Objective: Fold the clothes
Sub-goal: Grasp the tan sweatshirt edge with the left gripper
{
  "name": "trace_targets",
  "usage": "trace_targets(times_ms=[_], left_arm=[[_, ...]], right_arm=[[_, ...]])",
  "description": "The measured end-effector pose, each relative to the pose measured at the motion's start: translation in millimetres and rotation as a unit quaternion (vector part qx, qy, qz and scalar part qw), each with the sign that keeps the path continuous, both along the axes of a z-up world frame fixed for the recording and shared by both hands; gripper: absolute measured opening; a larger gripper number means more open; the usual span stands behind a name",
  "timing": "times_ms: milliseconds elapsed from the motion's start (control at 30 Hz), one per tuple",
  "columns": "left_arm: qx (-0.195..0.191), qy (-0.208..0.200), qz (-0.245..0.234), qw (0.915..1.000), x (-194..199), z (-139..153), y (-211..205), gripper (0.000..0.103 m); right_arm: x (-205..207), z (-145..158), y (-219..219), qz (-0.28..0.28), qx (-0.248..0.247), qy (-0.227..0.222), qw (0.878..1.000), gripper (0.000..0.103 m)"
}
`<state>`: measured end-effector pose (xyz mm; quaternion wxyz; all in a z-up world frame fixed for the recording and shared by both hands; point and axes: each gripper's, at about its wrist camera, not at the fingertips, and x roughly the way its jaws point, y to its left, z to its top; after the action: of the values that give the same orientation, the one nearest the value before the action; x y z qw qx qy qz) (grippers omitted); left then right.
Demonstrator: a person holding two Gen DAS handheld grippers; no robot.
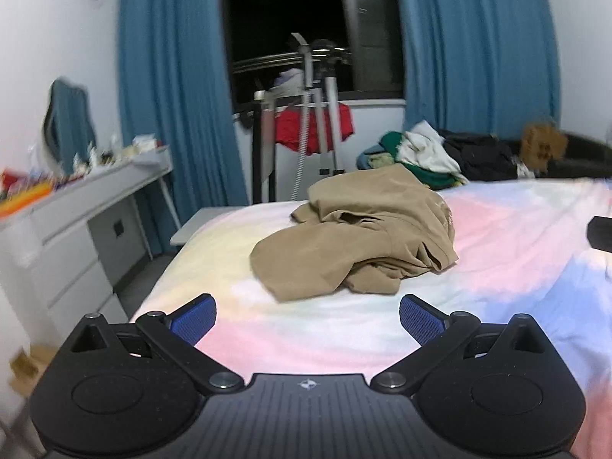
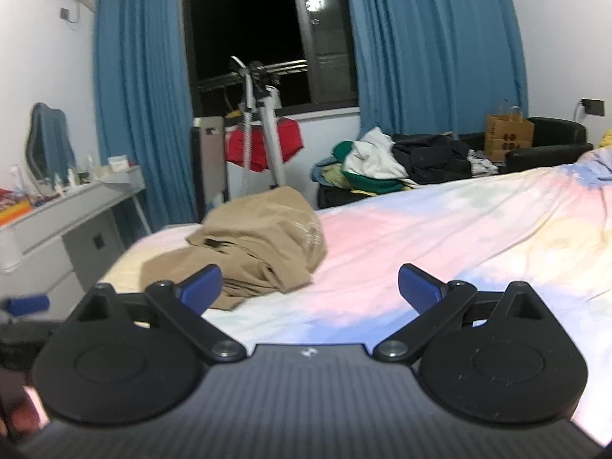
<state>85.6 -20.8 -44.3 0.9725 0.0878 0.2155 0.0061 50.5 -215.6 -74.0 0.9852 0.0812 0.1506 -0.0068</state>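
Note:
A crumpled tan garment (image 1: pixel 359 237) lies in a heap on the pastel bed cover (image 1: pixel 516 237). My left gripper (image 1: pixel 308 319) is open and empty, held above the bed just short of the garment's near edge. In the right wrist view the same garment (image 2: pixel 252 244) lies ahead and to the left on the bed cover (image 2: pixel 440 229). My right gripper (image 2: pixel 310 288) is open and empty, above the bed, with its left finger (image 2: pixel 202 285) in front of the garment's near edge.
A white desk (image 1: pixel 88 206) with clutter stands left of the bed. A pile of clothes (image 1: pixel 432 153) lies on a dark sofa (image 2: pixel 550 141) beyond the bed. A garment steamer stand (image 1: pixel 317 114) and blue curtains (image 1: pixel 168 76) stand by the window. A black object (image 1: pixel 600 231) lies at the bed's right.

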Motion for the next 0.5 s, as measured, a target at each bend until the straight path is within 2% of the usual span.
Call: trace_targets(times_ms=[233,400,500], left_arm=[[0.048,-0.027,-0.031,0.9980,70.0,-15.3,-40.9,0.102],[0.081,-0.039,-0.037,0.9952,138.1,-33.5,-65.0,0.096],[0.097,-0.034,-0.023,0.9944,182.7,-46.9,-71.8,0.088]], right_arm=[[9.8,-11.8,-43.0,-0.028,0.067,0.020,0.997,0.100],[20.8,-29.2,-61.8,-0.051,0.097,0.045,0.993,0.100],[30.1,-39.5,-66.1,-0.053,0.114,0.056,0.990,0.100]])
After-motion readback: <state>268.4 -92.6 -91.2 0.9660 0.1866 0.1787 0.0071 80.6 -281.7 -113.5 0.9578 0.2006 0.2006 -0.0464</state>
